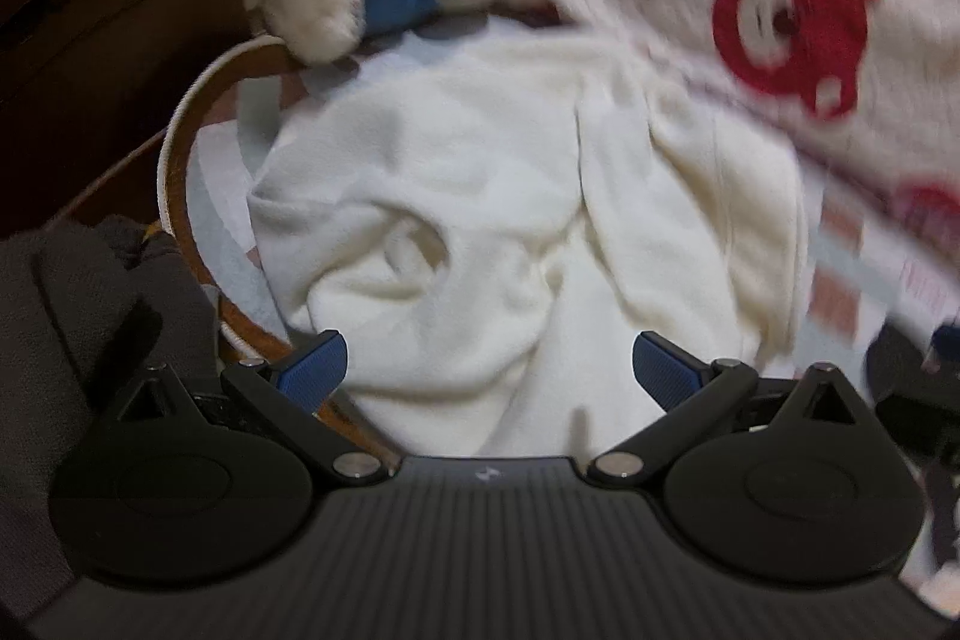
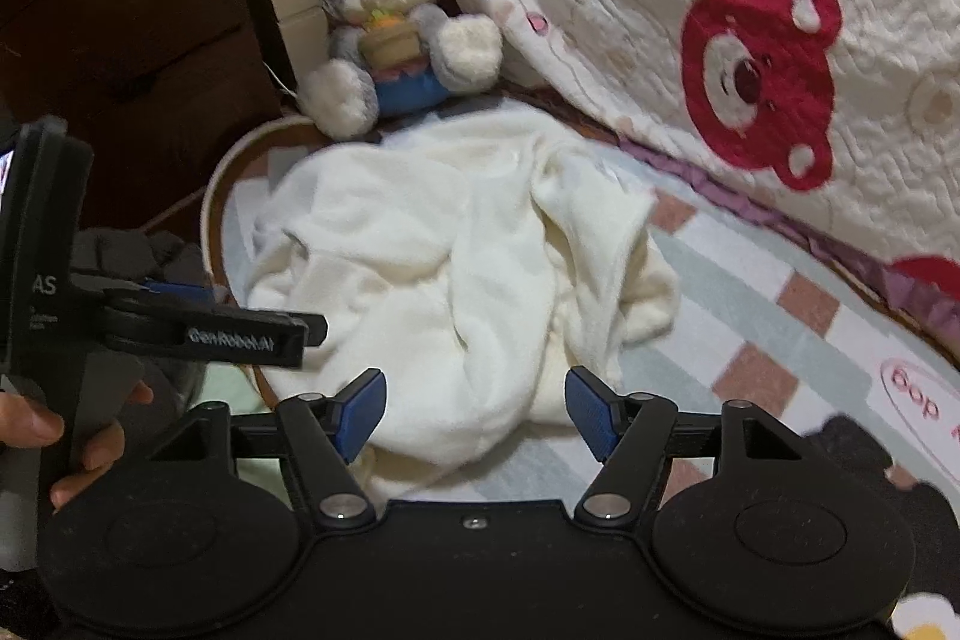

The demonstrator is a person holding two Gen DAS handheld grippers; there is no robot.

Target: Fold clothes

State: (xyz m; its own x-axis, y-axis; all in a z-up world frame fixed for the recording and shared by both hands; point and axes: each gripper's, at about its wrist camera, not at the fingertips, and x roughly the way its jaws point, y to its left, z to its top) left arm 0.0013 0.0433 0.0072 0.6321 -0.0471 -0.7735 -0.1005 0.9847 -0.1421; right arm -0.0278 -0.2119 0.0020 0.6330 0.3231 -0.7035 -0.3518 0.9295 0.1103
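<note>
Blue-padded jaws are seen spread wide on both tools, with nothing held between them: the right gripper (image 2: 475,415) is poised just over the near edge of a cream fleece garment (image 2: 456,244), and the left gripper (image 1: 489,370) is held over the same cloth from the left side. That left tool is also seen side-on in the right view, gripped by a hand (image 2: 72,436). The garment is found rumpled and bunched, not flat, on a striped and checked mat (image 2: 750,304) with a rounded rim, which appears to lie on a bed. Beyond it a plush rabbit (image 2: 384,22) is propped, a quilt with red bears (image 2: 756,88) is draped at right, and dark grey cloth (image 1: 54,292) is heaped at left. Folding is judged unfinished; an edge would need pinching on each side so the fabric can be spread out.
</note>
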